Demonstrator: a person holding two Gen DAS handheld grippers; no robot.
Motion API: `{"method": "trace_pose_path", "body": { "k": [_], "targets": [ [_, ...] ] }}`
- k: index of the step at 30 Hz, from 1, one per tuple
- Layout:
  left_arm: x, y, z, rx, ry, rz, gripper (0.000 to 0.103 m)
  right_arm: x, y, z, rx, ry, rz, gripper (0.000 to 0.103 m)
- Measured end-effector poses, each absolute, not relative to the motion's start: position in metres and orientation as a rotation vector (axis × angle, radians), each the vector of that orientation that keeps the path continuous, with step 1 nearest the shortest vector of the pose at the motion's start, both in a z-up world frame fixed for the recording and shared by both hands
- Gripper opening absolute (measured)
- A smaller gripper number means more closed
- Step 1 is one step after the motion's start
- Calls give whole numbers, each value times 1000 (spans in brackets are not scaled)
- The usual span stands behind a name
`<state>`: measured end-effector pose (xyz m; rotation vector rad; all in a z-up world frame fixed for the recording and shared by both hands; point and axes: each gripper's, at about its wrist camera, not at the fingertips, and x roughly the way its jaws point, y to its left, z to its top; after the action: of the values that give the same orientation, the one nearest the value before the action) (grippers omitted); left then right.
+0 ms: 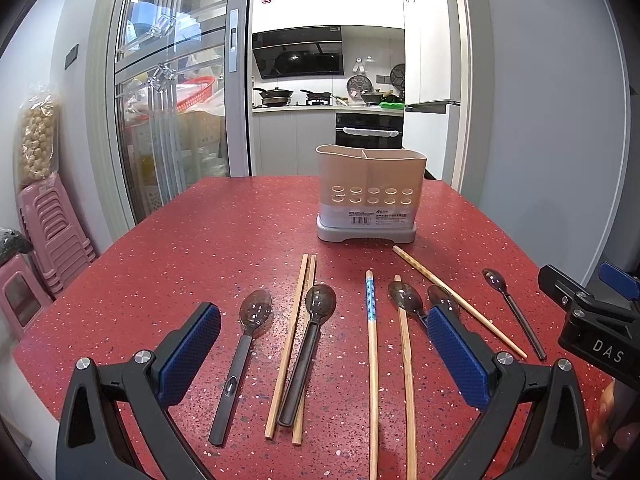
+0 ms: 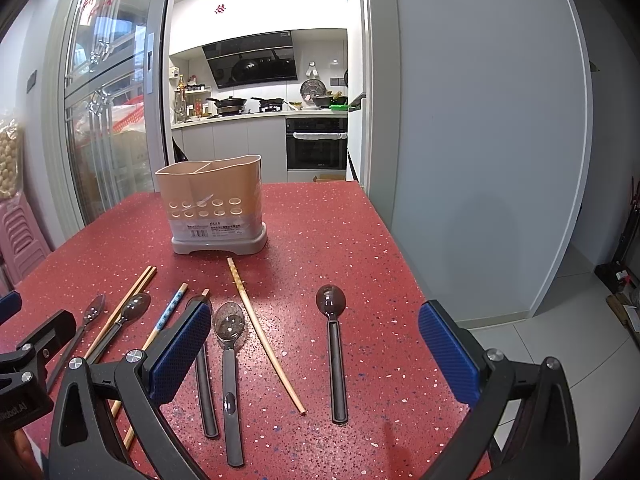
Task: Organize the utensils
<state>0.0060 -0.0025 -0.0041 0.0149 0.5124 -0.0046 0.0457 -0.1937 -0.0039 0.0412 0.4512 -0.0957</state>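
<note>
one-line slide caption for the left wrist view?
Open left hand-held gripper hovers over spoons and chopsticks on the red table, facing the empty utensil holder.

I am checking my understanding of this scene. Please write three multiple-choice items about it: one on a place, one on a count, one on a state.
1. Where does the utensil holder stand?
A. behind the utensils, farther along the red table
B. on the floor
C. between the gripper fingers

2. How many dark spoons lie on the table?
A. two
B. five
C. eight

3. How are the left gripper and right gripper?
A. both open, empty
B. both shut on chopsticks
C. left shut on a spoon

Answers: A, the holder sits beyond the row; B, the left wrist view shows five bowls; A, fingers are wide apart.
</note>
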Motion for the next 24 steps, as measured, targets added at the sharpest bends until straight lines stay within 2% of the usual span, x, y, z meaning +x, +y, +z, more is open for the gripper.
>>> {"method": "trace_pose_path", "body": {
  "k": [24],
  "targets": [
    [7, -2, -4, -4, 523, -16, 103, 47, -193, -3, 39, 458, -94, 103]
  ]
}}
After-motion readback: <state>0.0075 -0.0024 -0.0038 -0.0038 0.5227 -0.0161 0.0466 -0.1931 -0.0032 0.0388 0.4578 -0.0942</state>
